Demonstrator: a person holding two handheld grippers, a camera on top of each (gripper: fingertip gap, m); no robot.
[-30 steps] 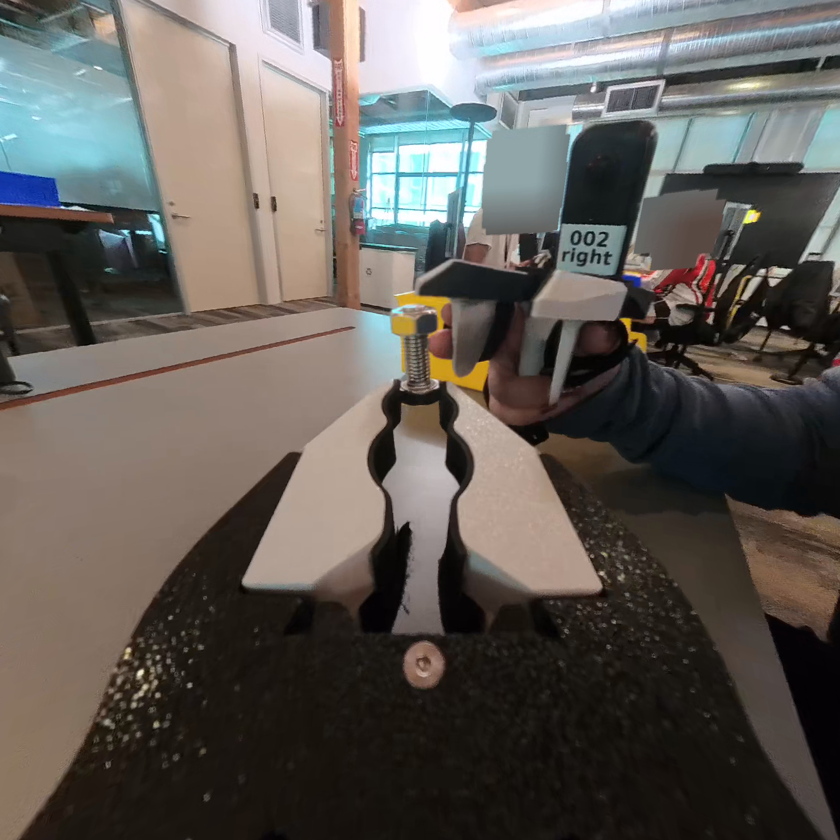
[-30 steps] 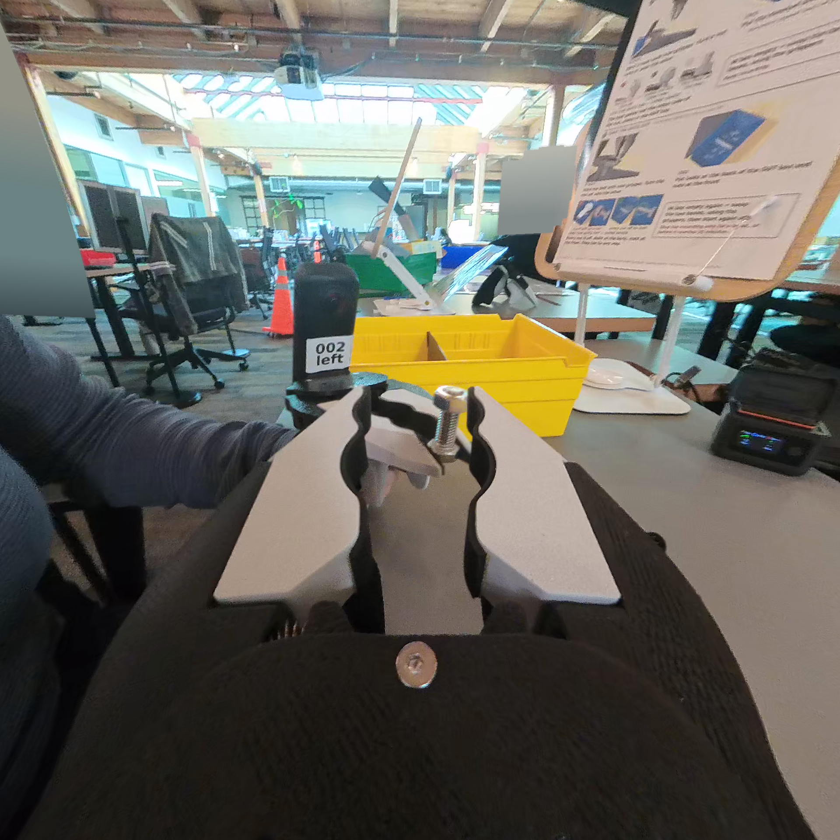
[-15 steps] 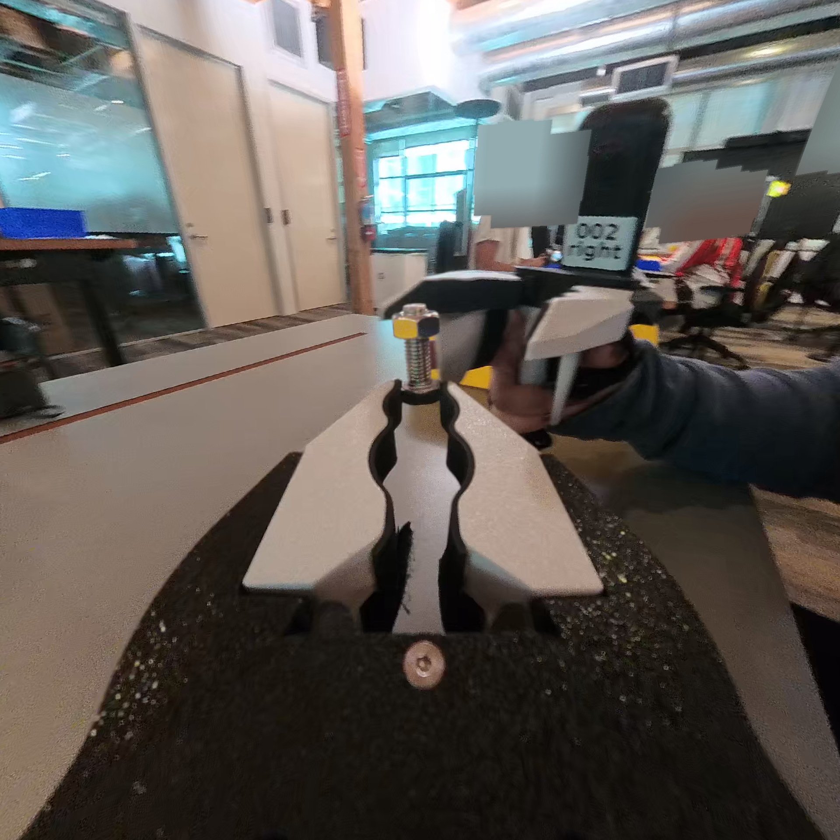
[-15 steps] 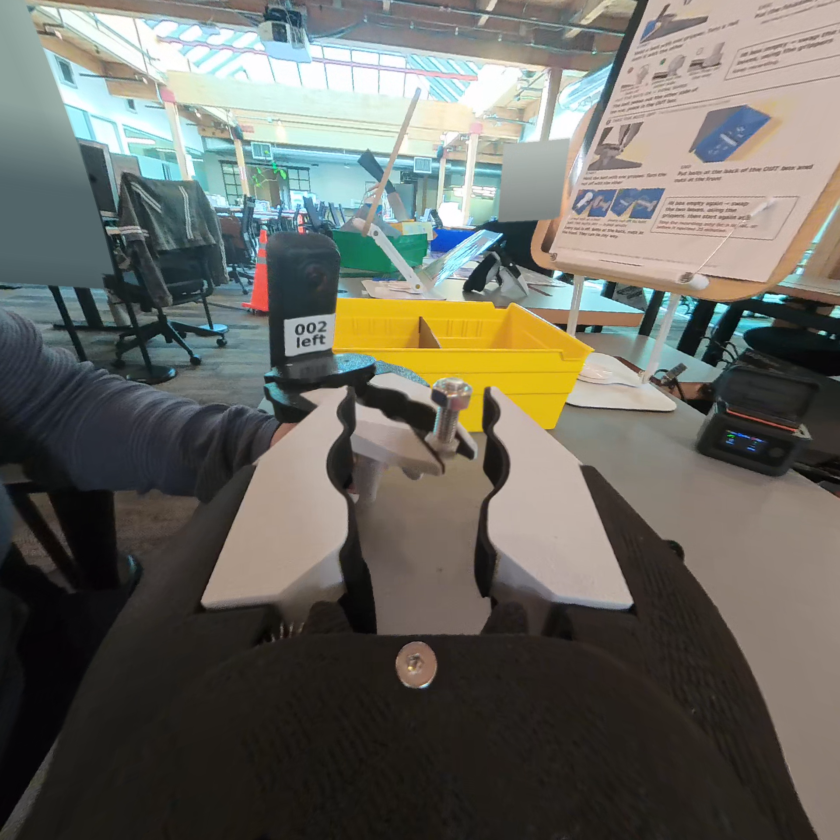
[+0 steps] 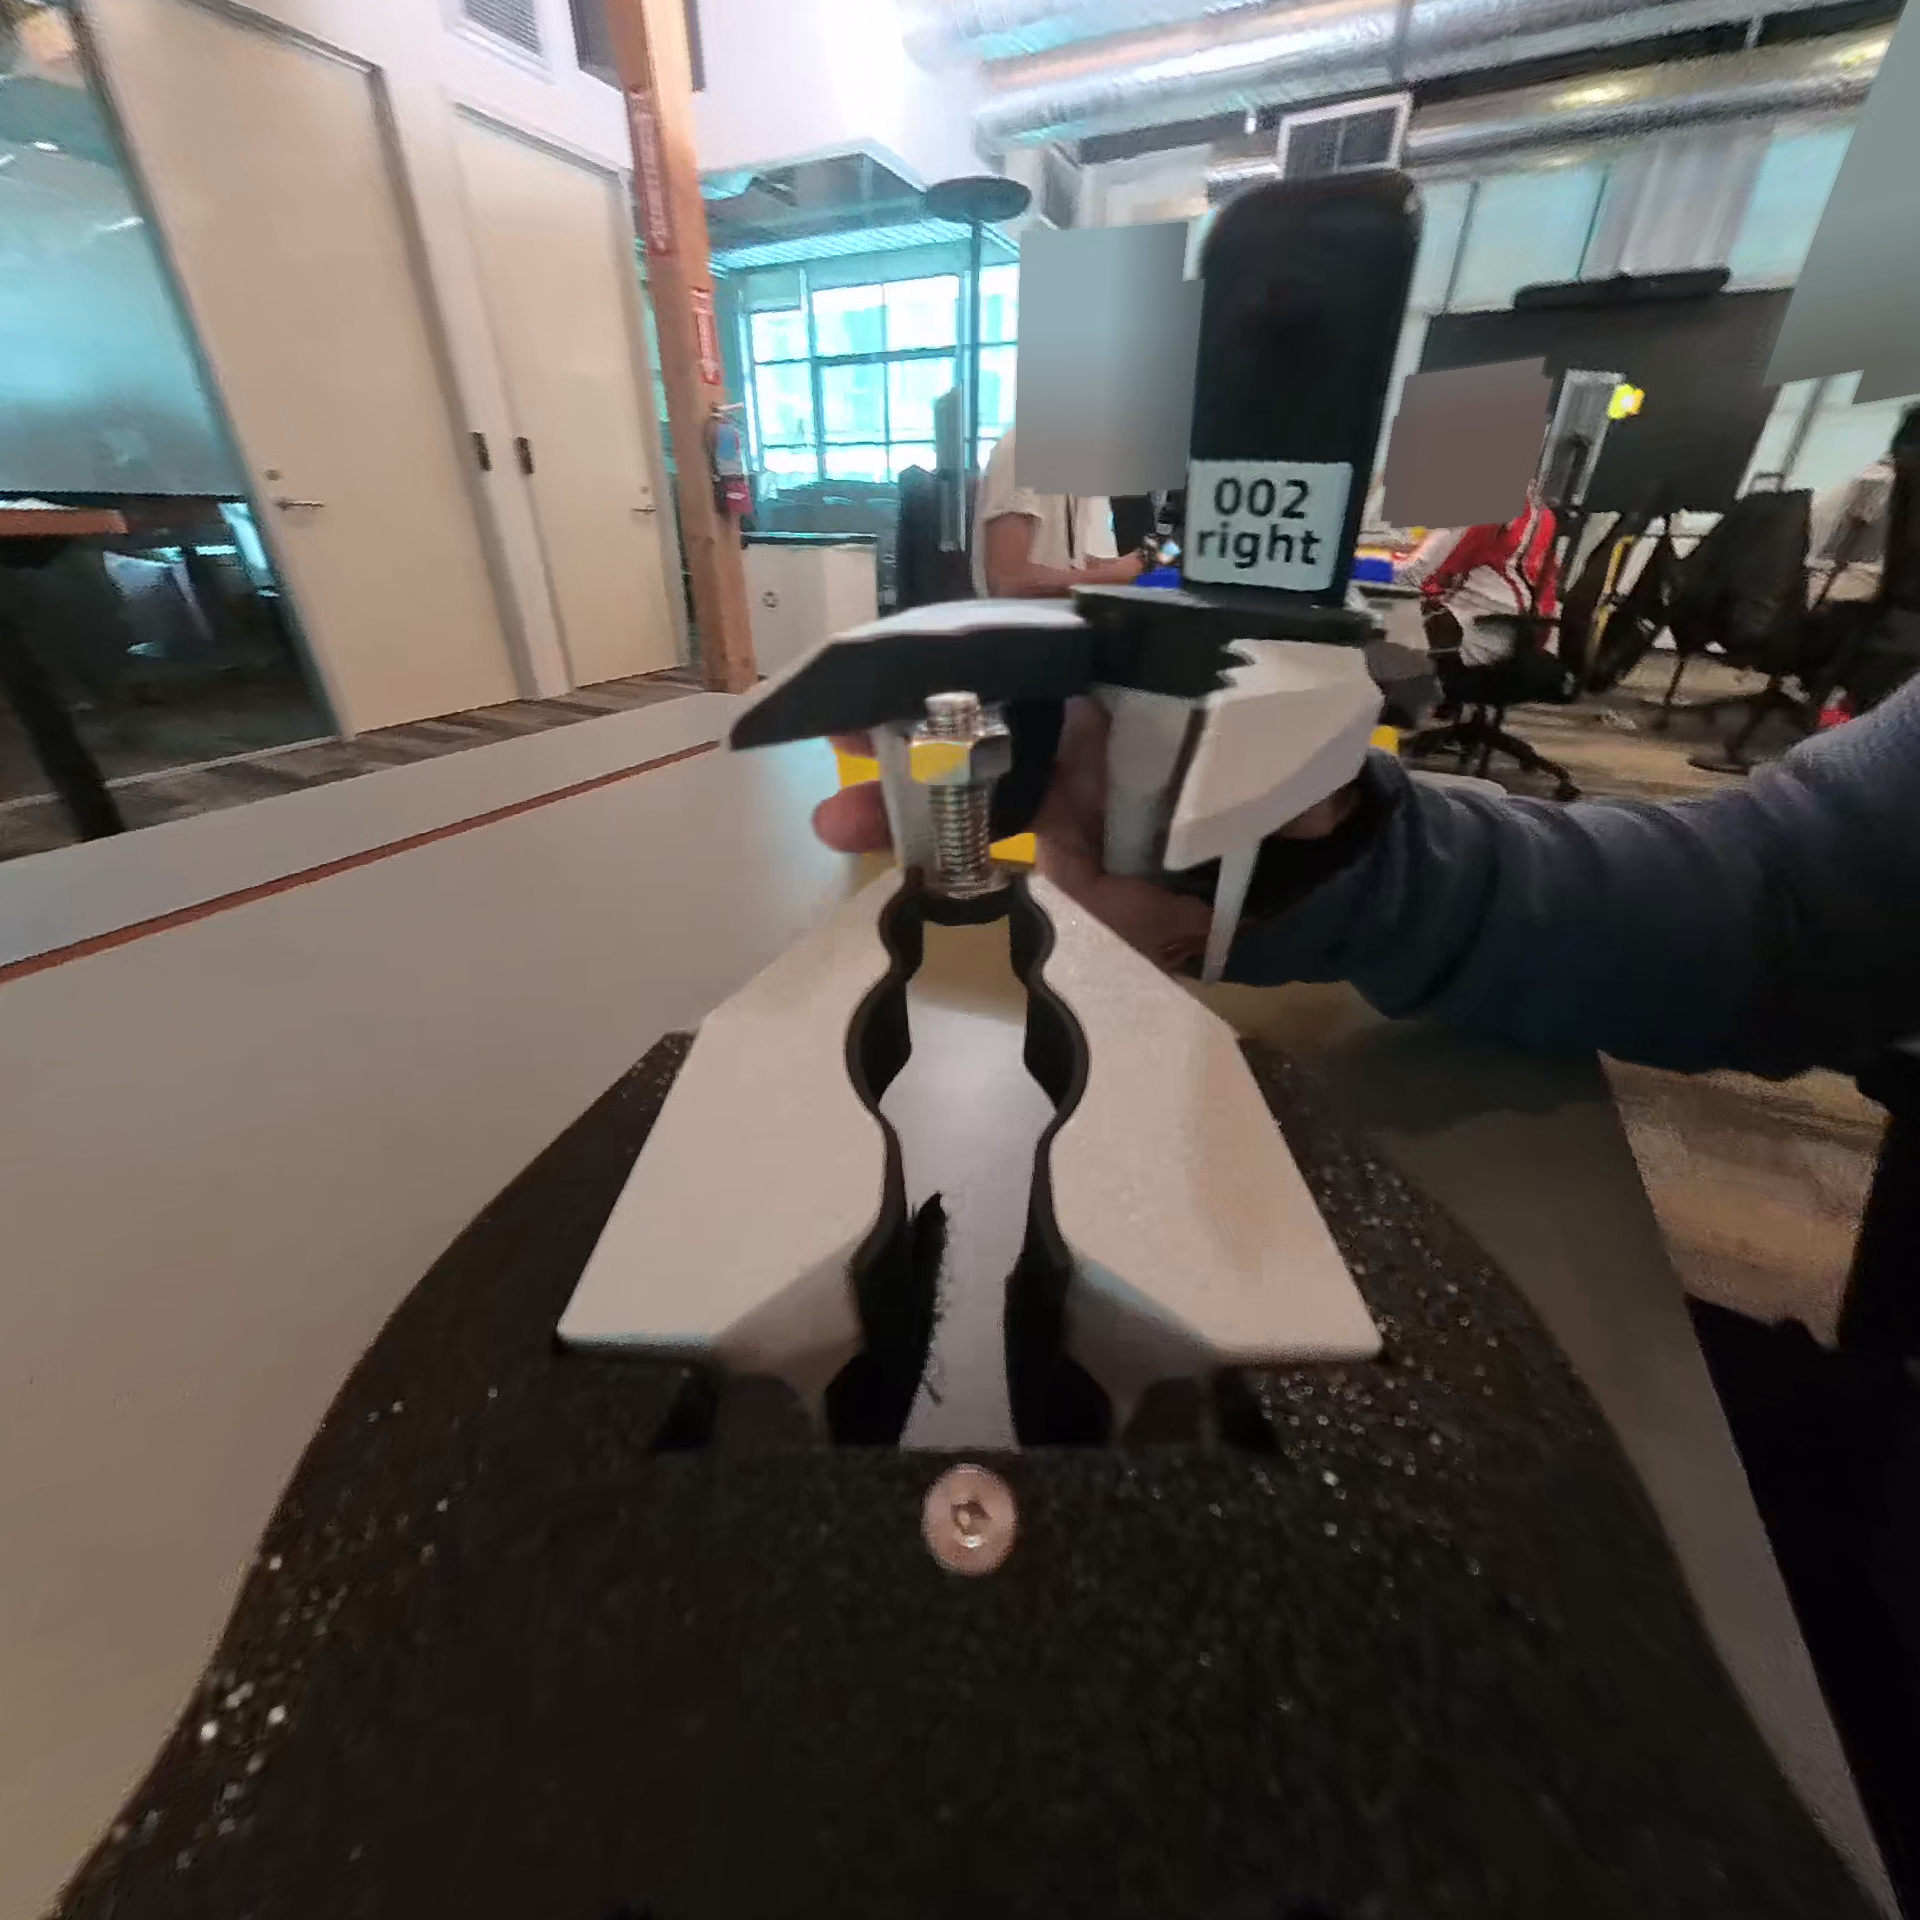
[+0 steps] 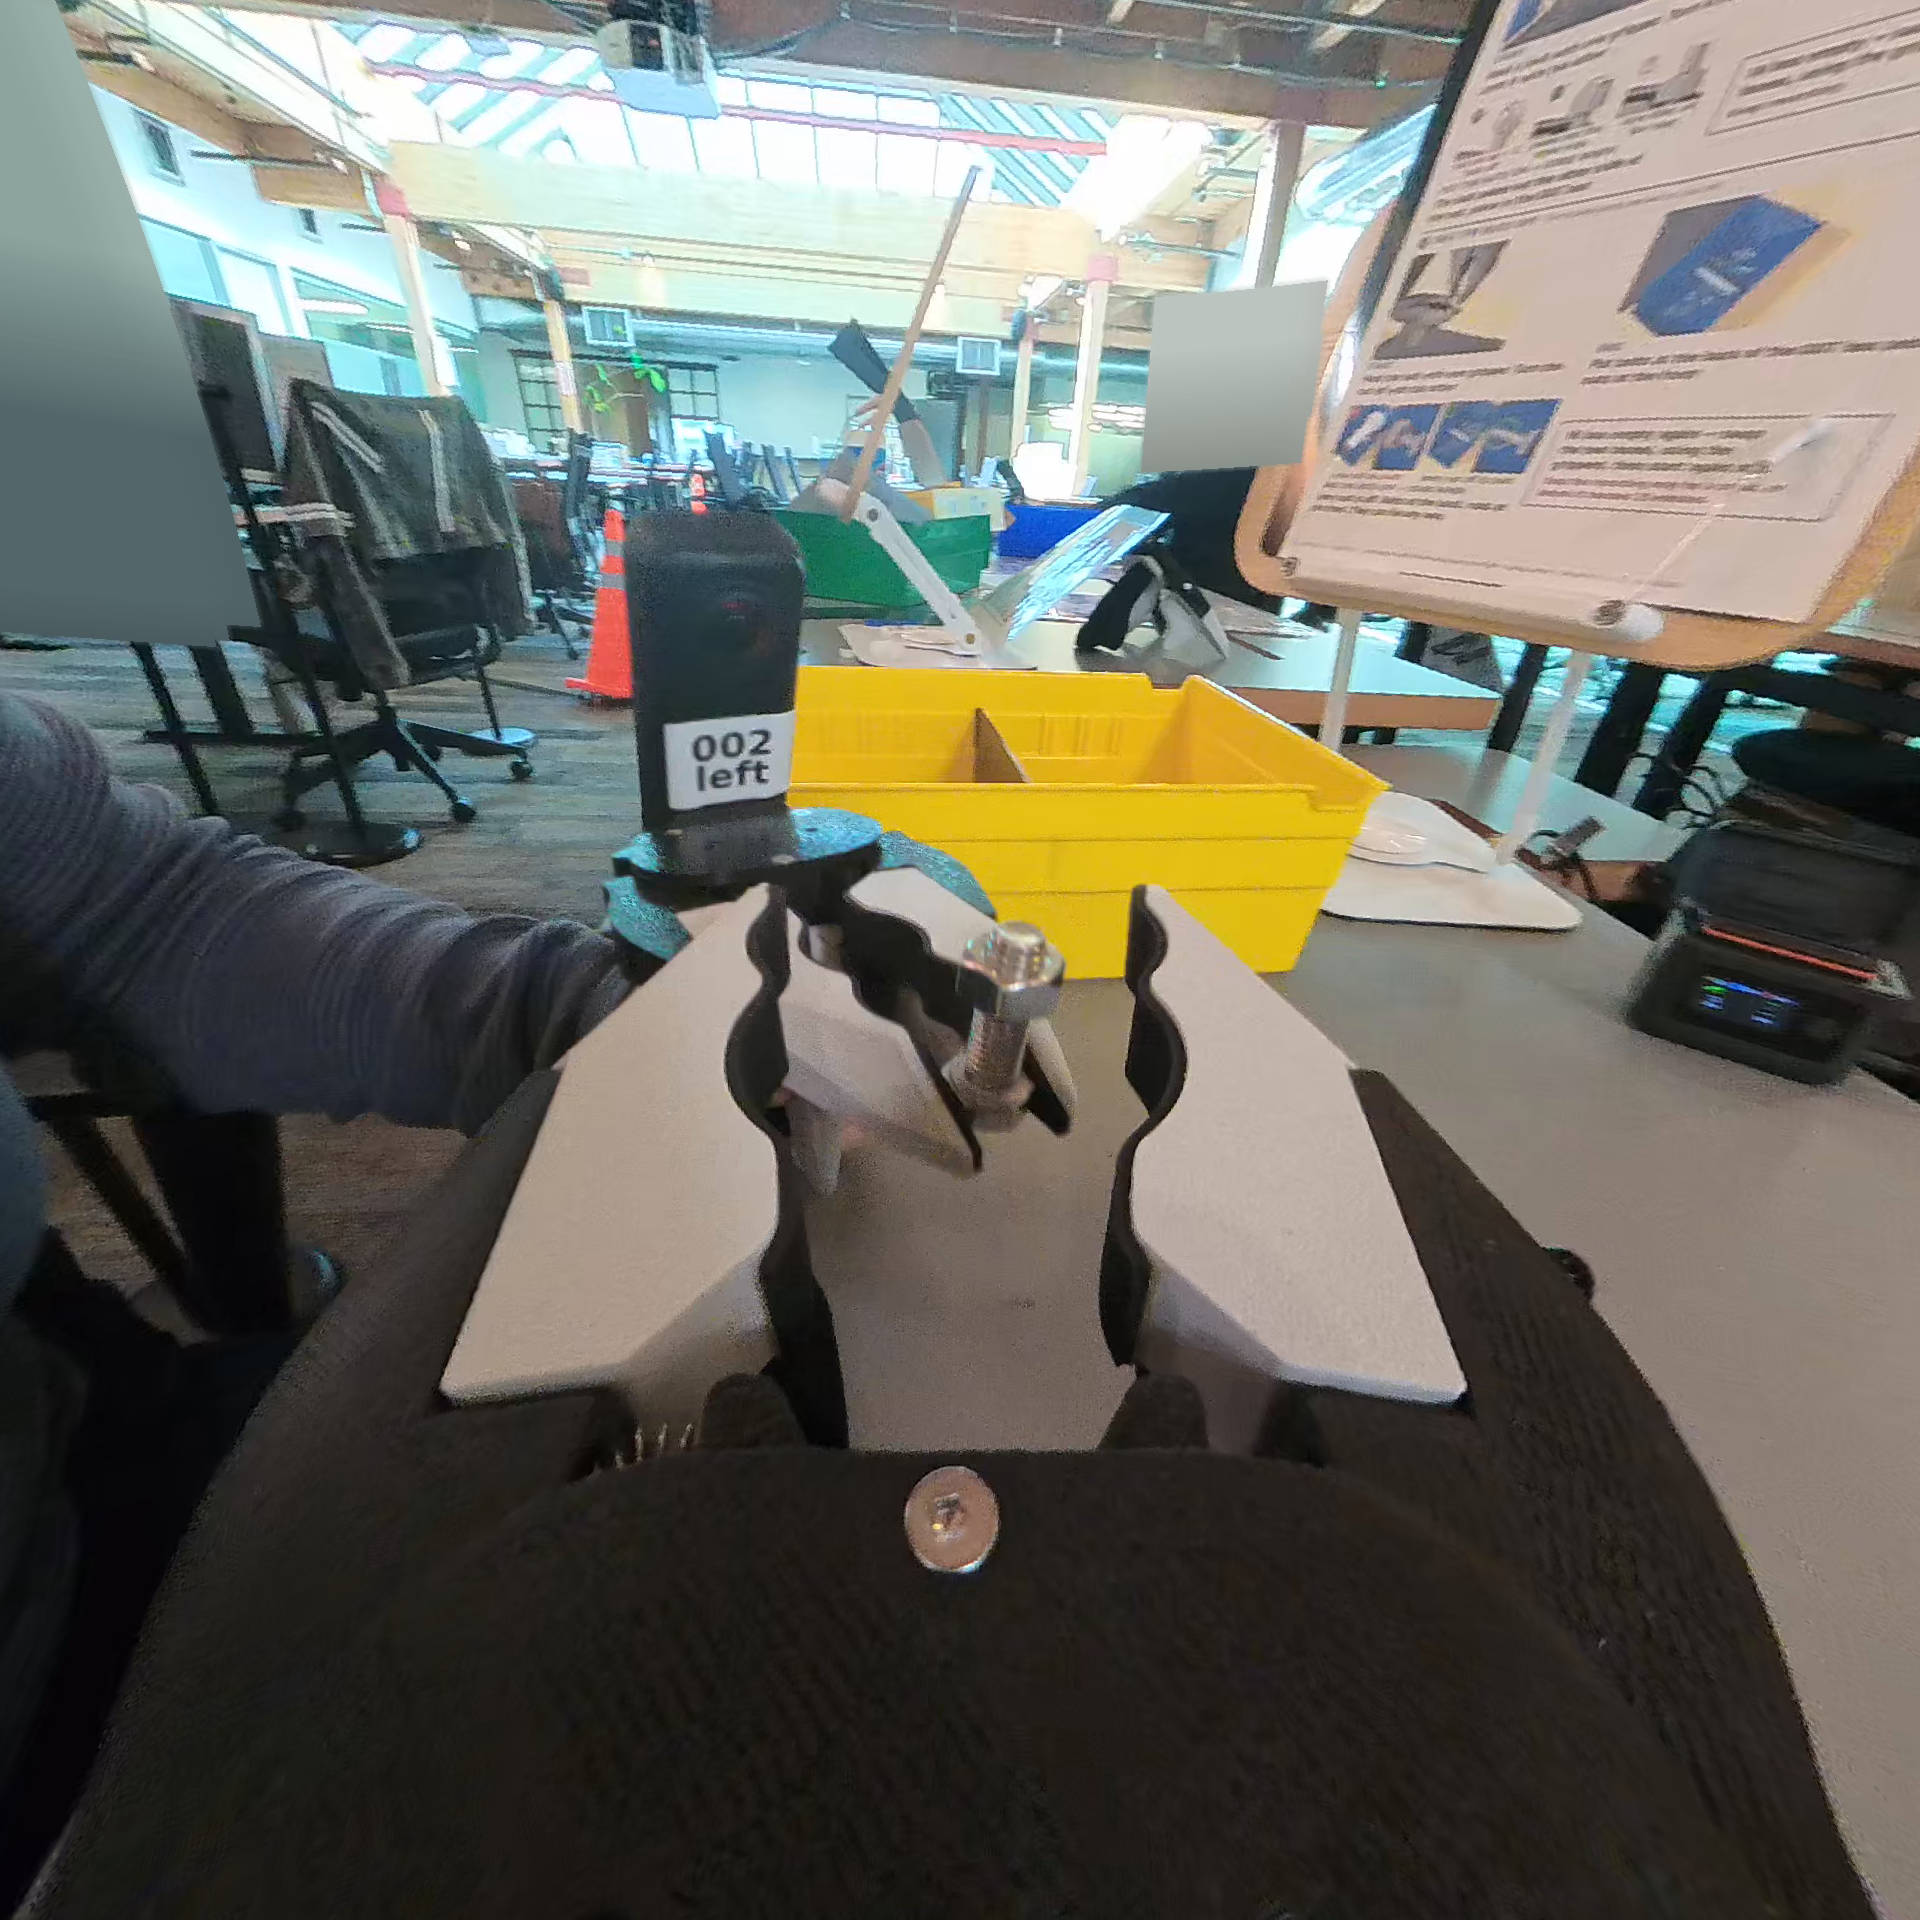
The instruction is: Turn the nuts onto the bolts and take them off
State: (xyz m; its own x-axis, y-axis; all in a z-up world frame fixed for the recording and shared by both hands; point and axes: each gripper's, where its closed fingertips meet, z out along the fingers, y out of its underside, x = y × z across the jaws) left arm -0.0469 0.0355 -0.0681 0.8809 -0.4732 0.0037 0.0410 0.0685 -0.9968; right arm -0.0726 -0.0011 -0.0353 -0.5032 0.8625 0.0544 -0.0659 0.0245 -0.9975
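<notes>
Right wrist view shows my right gripper (image 6: 956, 1013) spread wide, the nut (image 6: 1013, 987) between its fingertips, while my left gripper (image 5: 961, 914) pinches the upright bolt (image 5: 961, 831).

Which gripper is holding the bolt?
The left gripper pinches the bolt at its tips, nut near the top. The right gripper is open, holding nothing.

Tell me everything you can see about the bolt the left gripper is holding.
The bolt is shiny silver metal with a threaded shank and stands upright, its lower end clamped between the tips of the left gripper. A hex nut sits near its top, with a short stub of thread above it. The right gripper is open around the nut, its fingers apart on either side.
</notes>
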